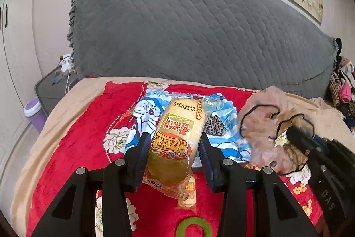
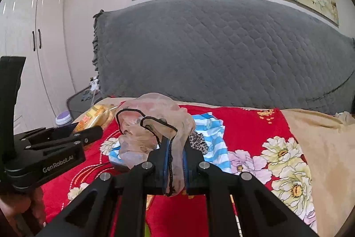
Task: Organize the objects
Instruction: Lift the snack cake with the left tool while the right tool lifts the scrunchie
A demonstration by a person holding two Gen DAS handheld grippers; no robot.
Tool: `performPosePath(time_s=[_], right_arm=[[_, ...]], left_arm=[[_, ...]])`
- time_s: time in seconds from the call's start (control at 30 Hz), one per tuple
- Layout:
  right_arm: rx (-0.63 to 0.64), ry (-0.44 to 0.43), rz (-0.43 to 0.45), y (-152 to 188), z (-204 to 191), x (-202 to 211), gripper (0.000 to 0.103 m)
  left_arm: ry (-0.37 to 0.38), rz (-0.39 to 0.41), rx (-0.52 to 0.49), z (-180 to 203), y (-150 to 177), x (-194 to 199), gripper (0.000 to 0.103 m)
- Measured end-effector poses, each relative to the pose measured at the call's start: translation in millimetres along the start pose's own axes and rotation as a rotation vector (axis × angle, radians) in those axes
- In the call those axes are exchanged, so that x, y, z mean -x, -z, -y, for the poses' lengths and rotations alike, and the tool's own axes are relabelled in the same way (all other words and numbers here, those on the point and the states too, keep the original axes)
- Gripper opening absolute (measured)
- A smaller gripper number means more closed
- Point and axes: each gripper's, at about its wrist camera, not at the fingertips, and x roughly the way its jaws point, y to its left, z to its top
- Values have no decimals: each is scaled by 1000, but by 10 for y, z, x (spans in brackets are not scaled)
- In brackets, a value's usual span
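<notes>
My left gripper is shut on a yellow rice-cake snack pack and holds it above the red floral blanket. The pack also shows in the right wrist view, beside the left gripper. My right gripper is shut on a sheer beige garment with black trim and holds it lifted; the garment also shows in the left wrist view, with the right gripper beneath it. A blue-and-white cartoon cloth lies on the blanket below both.
A leopard-print item lies on the striped cloth. A second small snack pack and a green ring lie near the front. A grey quilted headboard stands behind. A purple bin stands at the left, and clothes are piled at the right.
</notes>
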Motion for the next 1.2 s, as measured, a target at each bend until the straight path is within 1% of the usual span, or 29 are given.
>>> performPosePath(time_s=[0.2, 0.47, 0.7, 0.93, 1.2], right_arm=[[-3, 25, 15, -17, 61, -31, 11], [-9, 27, 25, -70, 85, -89, 11], [-28, 23, 7, -97, 148, -260, 11], [-32, 19, 45, -223, 197, -425, 11], [-26, 16, 51, -226, 214, -623, 11]], left_arm=[[-8, 6, 5, 32, -37, -88, 45], [-7, 20, 2, 56, -156, -209, 45], [-10, 15, -10, 52, -223, -383, 45], [-13, 4, -11, 8, -254, -599, 45], [-13, -3, 2, -12, -307, -851, 45]])
